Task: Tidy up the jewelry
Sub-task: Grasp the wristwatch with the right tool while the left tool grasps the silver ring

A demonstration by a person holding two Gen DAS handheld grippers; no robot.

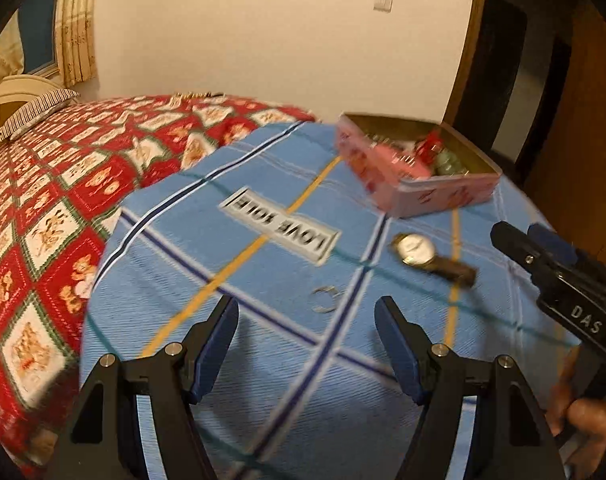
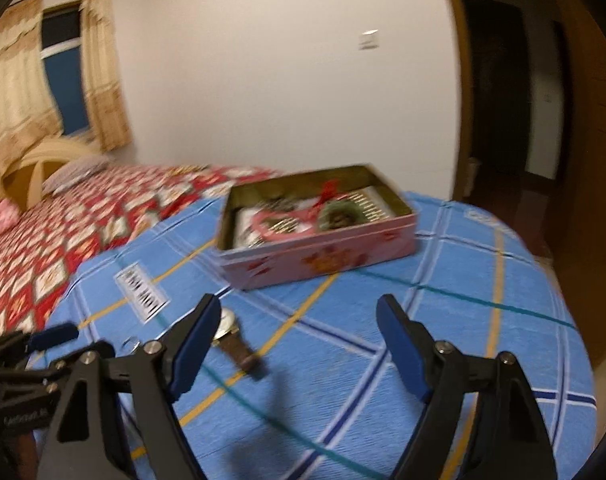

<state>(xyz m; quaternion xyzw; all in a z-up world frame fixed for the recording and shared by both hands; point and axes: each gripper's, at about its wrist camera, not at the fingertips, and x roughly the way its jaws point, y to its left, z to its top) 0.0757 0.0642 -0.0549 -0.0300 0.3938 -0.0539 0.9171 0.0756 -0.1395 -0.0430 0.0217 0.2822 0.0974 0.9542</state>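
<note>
- Hovering over the blue cloth, the left gripper stands wide and empty; the ring lies just ahead, between its fingers' line.
- The right gripper is also wide and empty.
- The watch lies just beside its left finger, its long axis running diagonally towards the camera.
- The open pink tin sits beyond, trinkets inside.
- Bedroom: red quilt, curtains, white wall.
</note>
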